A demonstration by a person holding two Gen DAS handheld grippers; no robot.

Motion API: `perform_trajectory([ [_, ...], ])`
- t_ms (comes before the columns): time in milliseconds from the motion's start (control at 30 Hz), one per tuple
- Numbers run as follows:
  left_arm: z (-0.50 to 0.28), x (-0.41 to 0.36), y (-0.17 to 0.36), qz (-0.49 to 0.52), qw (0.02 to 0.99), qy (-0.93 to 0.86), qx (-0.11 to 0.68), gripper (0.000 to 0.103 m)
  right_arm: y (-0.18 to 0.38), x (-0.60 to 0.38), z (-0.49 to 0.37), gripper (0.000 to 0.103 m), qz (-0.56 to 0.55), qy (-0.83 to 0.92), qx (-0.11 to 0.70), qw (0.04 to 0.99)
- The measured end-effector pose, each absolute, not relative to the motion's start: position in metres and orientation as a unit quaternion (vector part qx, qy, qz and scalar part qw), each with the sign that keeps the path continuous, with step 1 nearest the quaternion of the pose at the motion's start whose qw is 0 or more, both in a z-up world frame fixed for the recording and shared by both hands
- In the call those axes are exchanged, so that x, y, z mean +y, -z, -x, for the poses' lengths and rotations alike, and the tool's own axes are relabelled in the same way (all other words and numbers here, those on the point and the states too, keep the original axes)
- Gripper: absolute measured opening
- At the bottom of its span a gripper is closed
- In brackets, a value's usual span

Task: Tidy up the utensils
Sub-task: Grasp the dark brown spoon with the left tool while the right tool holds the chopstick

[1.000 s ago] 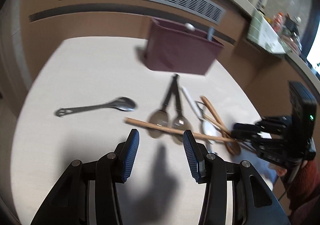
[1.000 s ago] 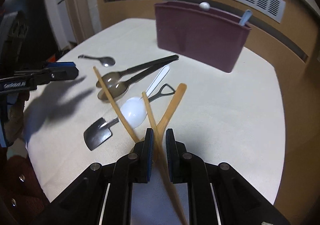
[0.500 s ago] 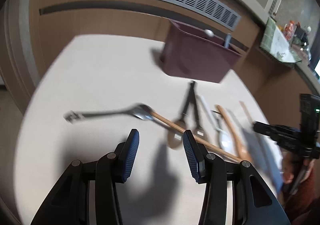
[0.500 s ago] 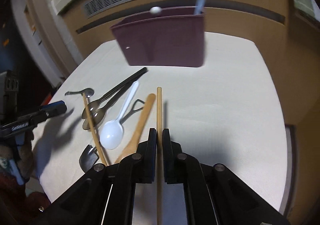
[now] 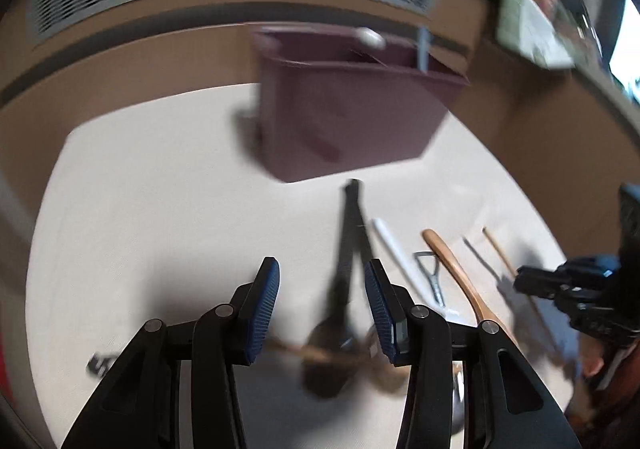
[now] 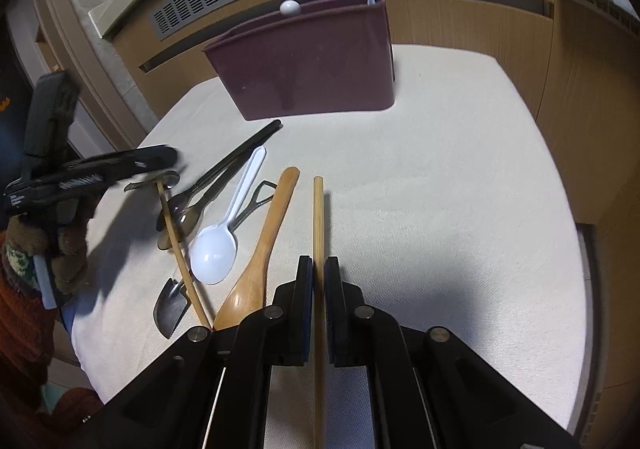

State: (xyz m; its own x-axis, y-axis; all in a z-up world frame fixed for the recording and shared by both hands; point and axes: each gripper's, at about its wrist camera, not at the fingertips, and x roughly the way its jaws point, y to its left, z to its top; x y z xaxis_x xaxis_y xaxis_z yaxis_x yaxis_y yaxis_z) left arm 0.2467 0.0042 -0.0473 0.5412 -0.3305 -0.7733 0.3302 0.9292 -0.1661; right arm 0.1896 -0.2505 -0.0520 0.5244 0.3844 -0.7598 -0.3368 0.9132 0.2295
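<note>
Right gripper (image 6: 318,291) clamps a straight wooden chopstick (image 6: 318,217); left gripper (image 5: 320,303) hangs slack-jawed.

Ahead of the chopstick stands the smooth maroon bin (image 6: 308,61). Left of the chopstick lie a curved wooden spoon (image 6: 260,261), a glossy white plastic spoon (image 6: 218,245), dark spoons (image 6: 216,181) and a second chopstick (image 6: 178,245) on the woven cream cloth (image 6: 440,209).

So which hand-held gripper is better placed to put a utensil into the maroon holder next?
The right hand-held gripper: it is shut on a wooden chopstick pointing toward the maroon holder. The left hand-held gripper is open, holding nothing.
</note>
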Motion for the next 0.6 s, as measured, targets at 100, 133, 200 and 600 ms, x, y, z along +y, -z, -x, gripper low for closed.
perform_trajectory([
  [100, -0.261, -0.018, 0.052, -0.030, 0.870, 0.191, 0.454, 0.032, 0.050, -0.251, -0.188, 0.005, -0.022, -0.205, 0.438, 0.875],
  [133, -0.266, -0.023, 0.053, -0.039, 0.868, 0.190, 0.458, 0.030, 0.049, -0.251, -0.188, 0.005, -0.022, -0.205, 0.437, 0.875],
  [200, -0.276, -0.034, 0.055, -0.051, 0.861, 0.191, 0.469, 0.028, 0.050, -0.250, -0.189, 0.005, -0.023, -0.206, 0.437, 0.875],
  [600, -0.300, -0.046, 0.060, -0.045, 0.857, 0.165, 0.487, 0.014, 0.046, -0.244, -0.190, 0.005, -0.023, -0.214, 0.423, 0.880],
])
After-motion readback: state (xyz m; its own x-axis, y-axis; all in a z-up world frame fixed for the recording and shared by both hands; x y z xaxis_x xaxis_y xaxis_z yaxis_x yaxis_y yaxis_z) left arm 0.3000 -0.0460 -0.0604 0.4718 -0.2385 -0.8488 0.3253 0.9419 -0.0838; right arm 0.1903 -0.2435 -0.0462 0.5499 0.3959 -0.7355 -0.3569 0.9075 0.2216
